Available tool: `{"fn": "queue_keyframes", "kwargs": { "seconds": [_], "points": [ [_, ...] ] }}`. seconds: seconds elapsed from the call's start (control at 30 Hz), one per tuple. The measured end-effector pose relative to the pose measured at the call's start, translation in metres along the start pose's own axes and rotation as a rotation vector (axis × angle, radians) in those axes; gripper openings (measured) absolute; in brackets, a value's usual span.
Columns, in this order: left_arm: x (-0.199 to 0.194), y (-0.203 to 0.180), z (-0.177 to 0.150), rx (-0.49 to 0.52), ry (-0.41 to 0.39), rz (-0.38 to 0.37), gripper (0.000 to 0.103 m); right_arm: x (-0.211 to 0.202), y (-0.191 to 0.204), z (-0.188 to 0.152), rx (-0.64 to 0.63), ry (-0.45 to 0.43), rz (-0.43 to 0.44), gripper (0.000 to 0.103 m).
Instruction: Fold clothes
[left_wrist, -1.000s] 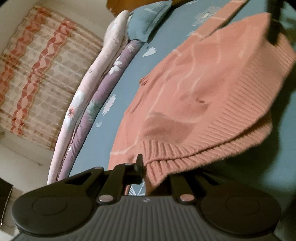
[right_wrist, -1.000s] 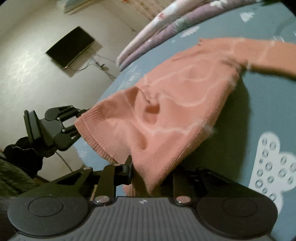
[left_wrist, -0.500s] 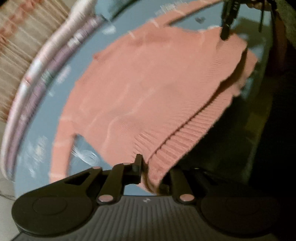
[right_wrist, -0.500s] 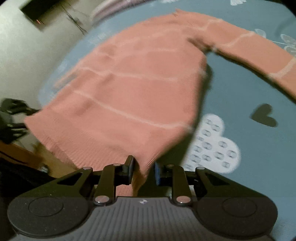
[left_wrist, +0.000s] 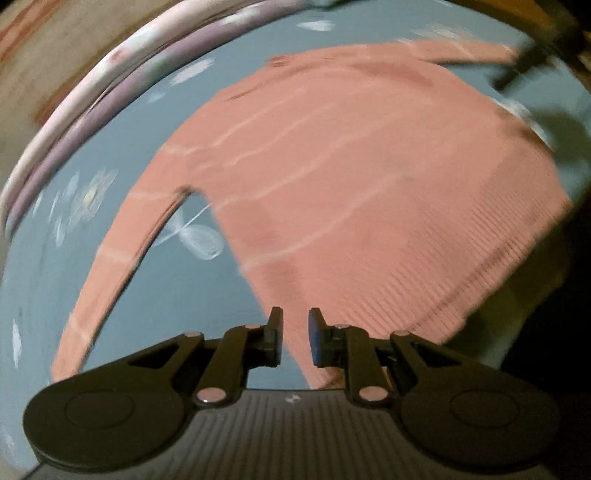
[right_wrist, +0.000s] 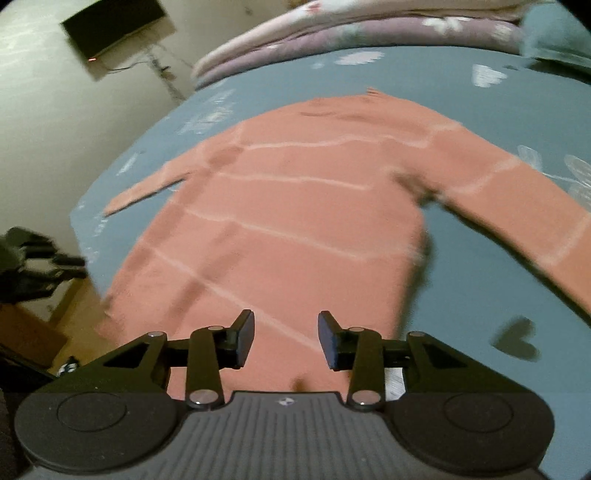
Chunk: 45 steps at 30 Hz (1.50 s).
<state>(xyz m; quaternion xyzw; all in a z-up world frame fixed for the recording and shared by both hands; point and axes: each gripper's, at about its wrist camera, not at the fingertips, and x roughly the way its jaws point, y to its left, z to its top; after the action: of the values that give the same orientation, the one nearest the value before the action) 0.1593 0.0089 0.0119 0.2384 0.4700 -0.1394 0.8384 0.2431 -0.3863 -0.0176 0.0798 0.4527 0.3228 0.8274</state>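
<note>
A salmon-pink knit sweater (left_wrist: 351, 177) with thin pale stripes lies spread flat on the blue flowered bedsheet (left_wrist: 166, 288), both sleeves out to the sides. My left gripper (left_wrist: 296, 321) hovers over its ribbed hem corner with a narrow gap between the pads, which press on nothing. In the right wrist view the sweater (right_wrist: 295, 206) fills the middle. My right gripper (right_wrist: 286, 325) is above the hem with its jaws opening wide, and only cloth lying below shows between them. The left gripper (right_wrist: 33, 258) appears blurred off the bed's left edge.
Folded floral quilts (right_wrist: 369, 33) and a blue pillow (right_wrist: 554, 37) lie along the bed's far side. A black screen (right_wrist: 110, 26) hangs on the wall. The bed's edge drops to the floor at the left of the right wrist view. Bare sheet (right_wrist: 480, 280) shows under the right sleeve.
Both grippers held the sweater's hem lifted; they have let go and drawn back. The sweater now lies flat on the bed.
</note>
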Motion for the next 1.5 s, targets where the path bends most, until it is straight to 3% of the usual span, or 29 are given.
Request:
{"fn": "queue_keyframes", "kwargs": {
  "seconds": [0.1,0.17,0.23,0.3,0.53,0.63,0.7,0.87,1.07,1.37,1.5],
  "points": [
    [0.012,0.035,0.0,-0.224,0.023,-0.055,0.02,0.016,0.019,0.009,-0.048,0.017,0.043,0.05],
    [0.022,0.052,-0.003,-0.315,0.029,-0.091,0.028,0.028,0.037,0.014,-0.102,0.042,0.045,0.054],
    [0.032,0.066,-0.006,-0.396,0.035,-0.126,0.035,0.044,0.061,0.018,-0.162,0.069,0.046,0.065],
    [0.036,0.075,-0.011,-0.423,0.025,-0.13,0.039,0.06,0.088,0.022,-0.238,0.085,0.047,0.074],
    [0.042,0.115,-0.042,-0.434,-0.014,-0.124,0.062,0.14,0.211,0.039,-0.553,0.086,-0.022,0.074],
    [0.046,0.142,-0.058,-0.459,-0.038,-0.136,0.071,0.179,0.266,0.045,-0.647,0.105,-0.039,0.062],
    [0.052,0.159,-0.067,-0.489,-0.059,-0.173,0.071,0.204,0.3,0.046,-0.729,0.127,-0.066,0.043],
    [0.063,0.187,-0.083,-0.556,-0.109,-0.298,0.071,0.258,0.35,0.034,-0.913,0.243,-0.143,0.027],
    [0.07,0.194,-0.092,-0.582,-0.176,-0.453,0.076,0.268,0.333,0.015,-0.998,0.373,-0.335,0.022],
    [0.105,0.176,-0.065,-0.602,-0.186,-0.715,0.077,0.236,0.288,0.02,-0.793,0.372,-0.47,0.022],
    [0.124,0.156,-0.047,-0.63,-0.184,-0.871,0.076,0.224,0.271,0.021,-0.672,0.335,-0.441,0.025]
  ]
}}
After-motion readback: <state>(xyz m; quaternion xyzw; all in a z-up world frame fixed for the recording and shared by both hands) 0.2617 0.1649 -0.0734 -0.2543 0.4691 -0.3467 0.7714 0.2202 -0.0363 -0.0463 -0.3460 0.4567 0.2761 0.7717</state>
